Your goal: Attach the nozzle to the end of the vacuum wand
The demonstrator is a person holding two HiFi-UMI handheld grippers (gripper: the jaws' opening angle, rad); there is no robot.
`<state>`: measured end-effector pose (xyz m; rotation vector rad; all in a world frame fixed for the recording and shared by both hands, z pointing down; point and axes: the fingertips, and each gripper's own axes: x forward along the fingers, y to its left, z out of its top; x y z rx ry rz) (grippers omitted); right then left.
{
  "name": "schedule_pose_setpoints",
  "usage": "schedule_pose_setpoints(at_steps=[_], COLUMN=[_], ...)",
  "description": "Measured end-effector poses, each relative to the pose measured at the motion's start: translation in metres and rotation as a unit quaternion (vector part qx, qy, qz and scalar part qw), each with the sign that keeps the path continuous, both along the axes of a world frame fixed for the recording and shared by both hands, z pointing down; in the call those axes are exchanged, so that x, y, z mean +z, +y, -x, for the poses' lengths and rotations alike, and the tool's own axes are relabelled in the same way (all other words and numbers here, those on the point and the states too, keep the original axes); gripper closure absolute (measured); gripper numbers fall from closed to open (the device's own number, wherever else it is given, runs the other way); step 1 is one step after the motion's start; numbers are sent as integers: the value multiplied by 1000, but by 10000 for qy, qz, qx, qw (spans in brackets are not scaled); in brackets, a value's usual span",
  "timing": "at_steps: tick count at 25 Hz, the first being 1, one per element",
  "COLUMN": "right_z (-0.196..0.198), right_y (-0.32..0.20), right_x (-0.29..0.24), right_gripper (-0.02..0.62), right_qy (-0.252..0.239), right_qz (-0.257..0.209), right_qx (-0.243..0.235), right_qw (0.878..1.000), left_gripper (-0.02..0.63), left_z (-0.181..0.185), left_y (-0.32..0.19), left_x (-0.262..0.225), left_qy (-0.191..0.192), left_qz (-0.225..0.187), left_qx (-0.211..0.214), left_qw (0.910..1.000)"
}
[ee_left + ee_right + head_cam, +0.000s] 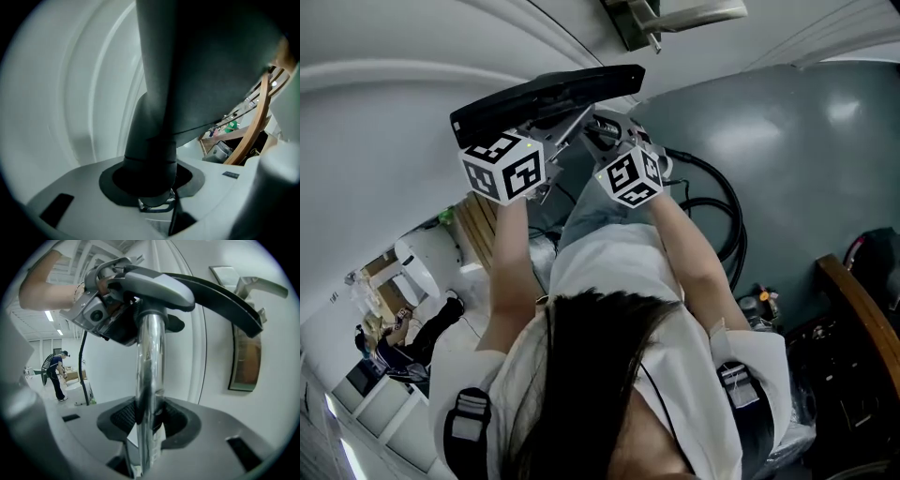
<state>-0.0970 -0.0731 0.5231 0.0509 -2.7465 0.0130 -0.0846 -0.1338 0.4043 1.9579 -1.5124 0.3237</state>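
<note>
The left gripper is clenched on the dark neck of the nozzle, whose black head is held up high before a white wall. Just beside it, the right gripper grasps the chrome wand, its upper end meeting the nozzle. A black hose loops at right.

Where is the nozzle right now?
Top centre of the head view: the nozzle, its neck clamped in the left gripper. In the right gripper view it sits atop the wand held by the right gripper.
</note>
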Motion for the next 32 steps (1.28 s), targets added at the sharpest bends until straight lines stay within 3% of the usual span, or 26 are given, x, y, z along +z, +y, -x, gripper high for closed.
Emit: schedule_pose_setpoints(at_steps=[7, 12, 16, 18, 20, 23, 28, 32], right_z=[-7, -7, -7, -7, -7, -7, -6, -5], right_y=[1, 0, -4, -5, -7, -6, -8, -10], right_x=[-1, -1, 4, 5, 4, 3, 1, 2], right_gripper=[451, 451, 453, 453, 453, 453, 453, 453], right_qy=[-34, -18, 64, 60, 48, 52, 65, 32], right_qz=[-6, -11, 59, 89, 91, 119, 221, 208], right_qx=[5, 129, 358, 380, 357, 382, 546, 531], right_qw=[10000, 9999, 9993, 9992, 9993, 9992, 9982, 9984], left_gripper=[457, 462, 466, 469, 471, 471, 474, 474], left_z=[-9, -9, -9, -12, -14, -13, -9, -10], left_y=[0, -2, -6, -8, -10, -8, -10, -12], left_x=[4, 5, 17, 22, 23, 24, 21, 25], left_qy=[-26, -198, -591, -805, -797, -769, -830, -835], left_qz=[253, 201, 543, 677, 768, 832, 512, 335], left_qx=[49, -68, -274, -142, 21, -80, -393, -326], left_qw=[9997, 9996, 9964, 9944, 9939, 9935, 9945, 9954])
